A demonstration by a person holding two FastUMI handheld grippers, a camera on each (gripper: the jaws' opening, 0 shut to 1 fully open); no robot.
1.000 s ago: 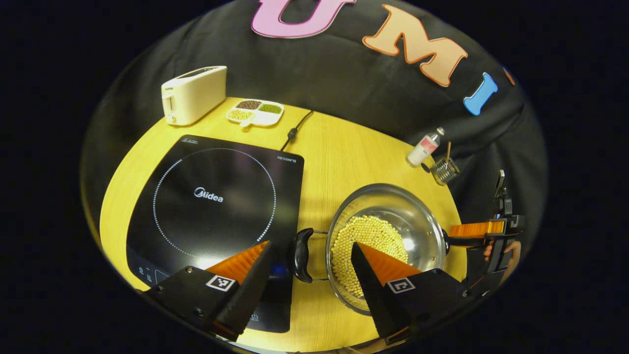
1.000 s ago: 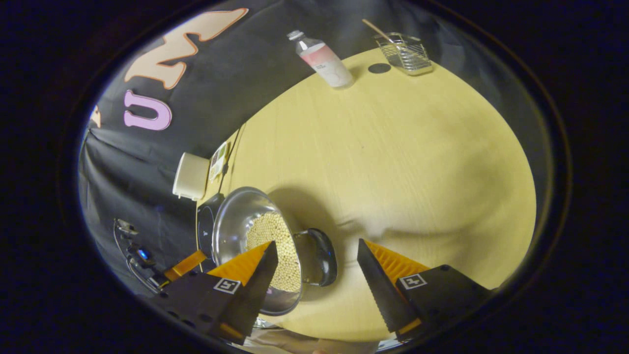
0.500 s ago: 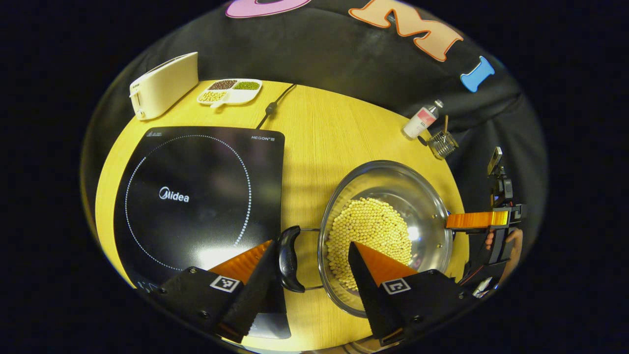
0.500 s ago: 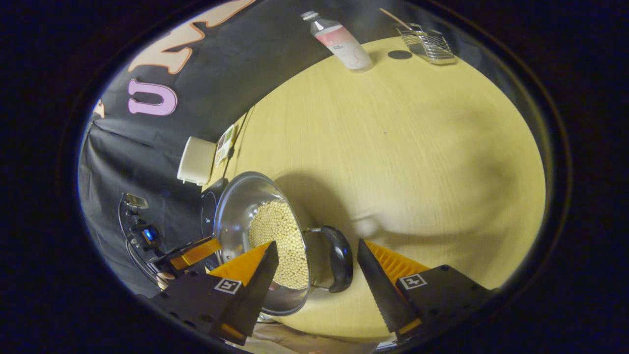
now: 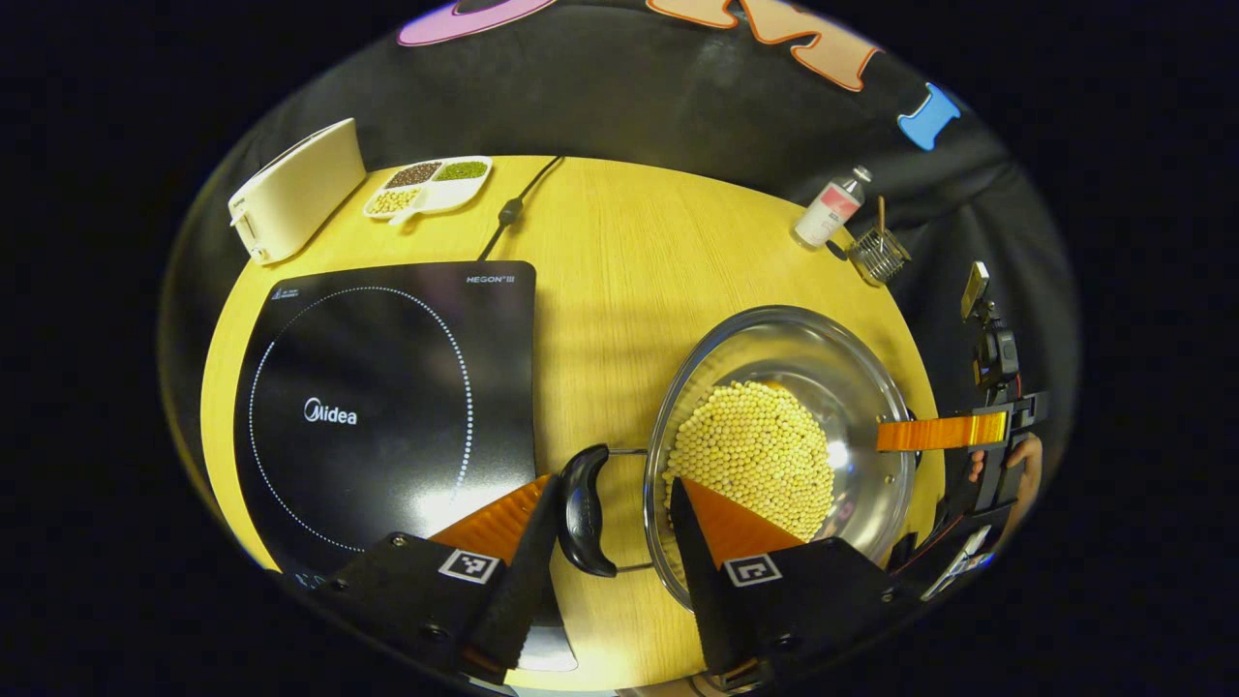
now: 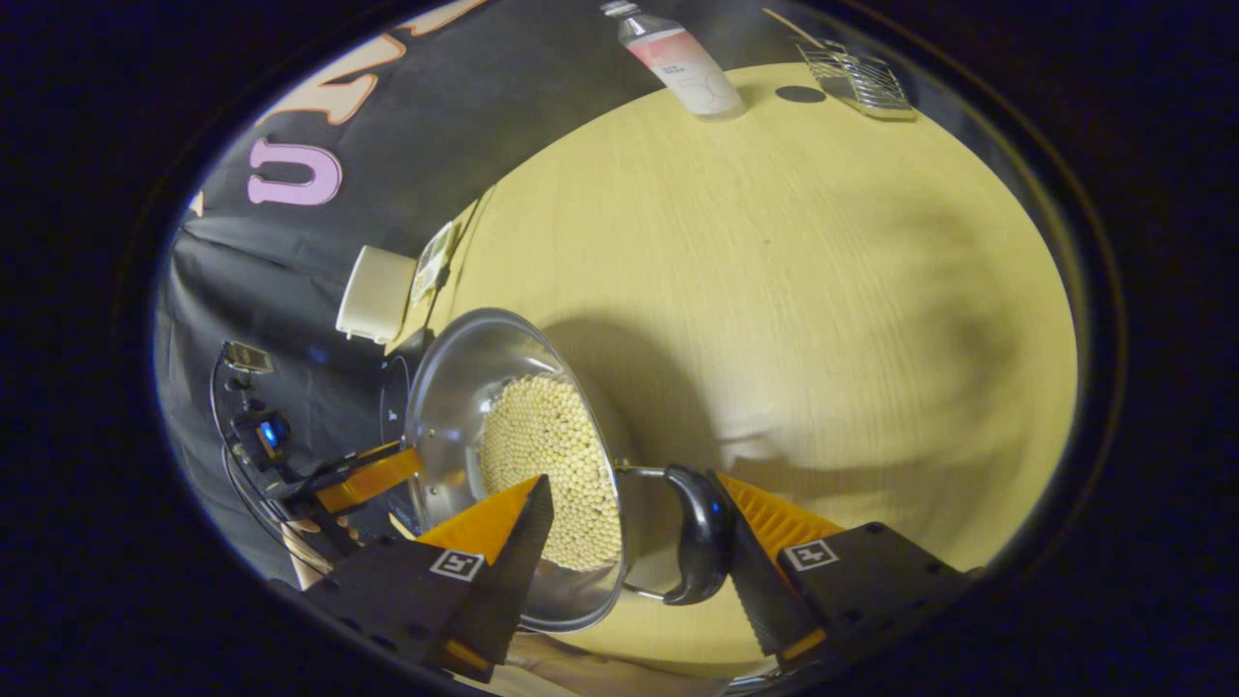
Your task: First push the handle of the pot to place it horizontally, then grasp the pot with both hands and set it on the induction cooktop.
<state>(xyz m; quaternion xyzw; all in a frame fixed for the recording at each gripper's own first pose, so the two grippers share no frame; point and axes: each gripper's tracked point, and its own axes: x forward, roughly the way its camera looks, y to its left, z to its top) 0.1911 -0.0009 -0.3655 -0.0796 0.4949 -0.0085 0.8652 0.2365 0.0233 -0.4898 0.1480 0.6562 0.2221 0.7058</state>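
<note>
Two grippers reach for the two side handles of the pot (image 5: 779, 426) of beans.

The shiny pot sits on the yellow table (image 5: 619, 242), just beside the black induction cooktop (image 5: 377, 397), not on it. In the left gripper view, the left gripper (image 5: 605, 537) comes in low with its fingers spread apart. The pot's black left handle (image 5: 584, 510) sits between them, right by one finger, and the other finger pokes over the pot's rim above the beans (image 5: 760, 455). They are not squeezing it. In the right gripper view, the right gripper (image 6: 634, 532) is wide open too. The right handle (image 6: 699, 544) is close against one finger, and the other finger is over the pot's inside. Across the pot, a hand (image 5: 1012, 469) holds the right gripper level. A toaster (image 5: 290, 189) and a bottle (image 5: 828, 208) stand far back.
</note>
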